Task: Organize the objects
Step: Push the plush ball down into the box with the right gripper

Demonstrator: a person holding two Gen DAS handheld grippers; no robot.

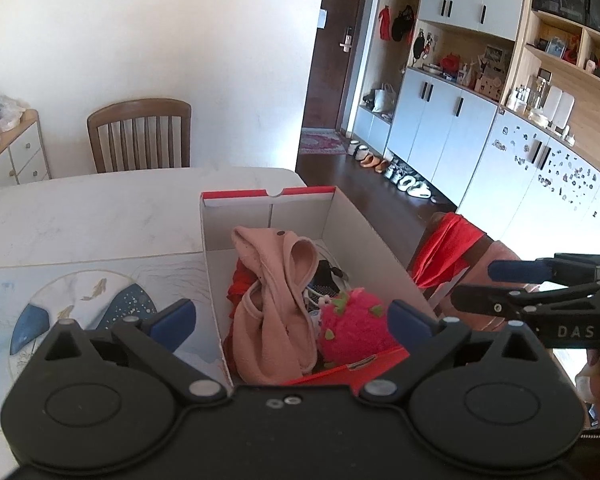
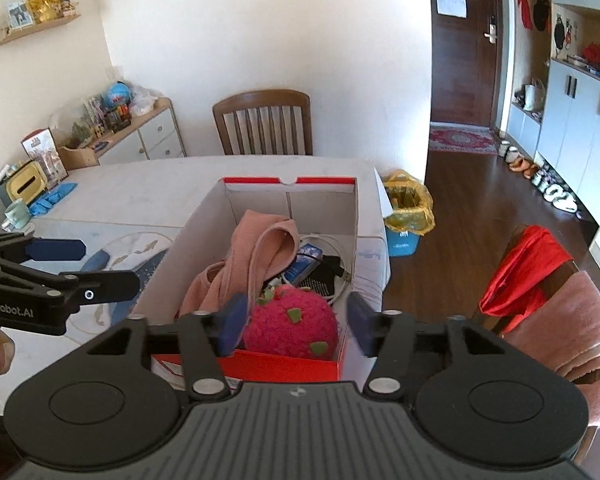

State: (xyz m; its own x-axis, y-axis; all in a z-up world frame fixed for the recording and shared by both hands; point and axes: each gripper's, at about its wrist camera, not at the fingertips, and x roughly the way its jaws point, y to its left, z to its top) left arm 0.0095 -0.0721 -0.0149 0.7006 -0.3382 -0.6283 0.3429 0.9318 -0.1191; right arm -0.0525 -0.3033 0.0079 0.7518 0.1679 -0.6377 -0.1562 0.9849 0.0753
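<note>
**Both grippers apart above a filled shoebox**

An open red-and-white shoebox (image 1: 268, 216) is seen standing on a pale table (image 1: 100, 208), partly over a placemat with fish and blue shapes (image 1: 80, 304). Inside it, a pink garment (image 1: 272, 300) is draped over the other contents, and a pink strawberry plush (image 2: 292, 328) lies at the near end.

The left gripper (image 1: 290, 318) is held with its jaws spread wide, nothing between them; the box contents are seen beyond the gap. The right gripper (image 2: 296, 326) is held with its jaws partly apart. The plush is framed between its blue pads (image 2: 232, 324), but no pad is seen pressing on it.

Only in the right wrist view are a white cable (image 2: 340, 268), a blue packet (image 2: 306, 260) and a dark flat item shown behind the plush, together with a yellow-lined bin (image 2: 408, 208) on the floor past the table and a sideboard crowded with small things (image 2: 140, 128). The long run of grey wall cabinets (image 1: 440, 136) is shown more fully in the left wrist view. A wooden chair (image 2: 262, 124) across the table and a red cloth (image 2: 520, 264) on a nearer chair are visible in both.
</note>
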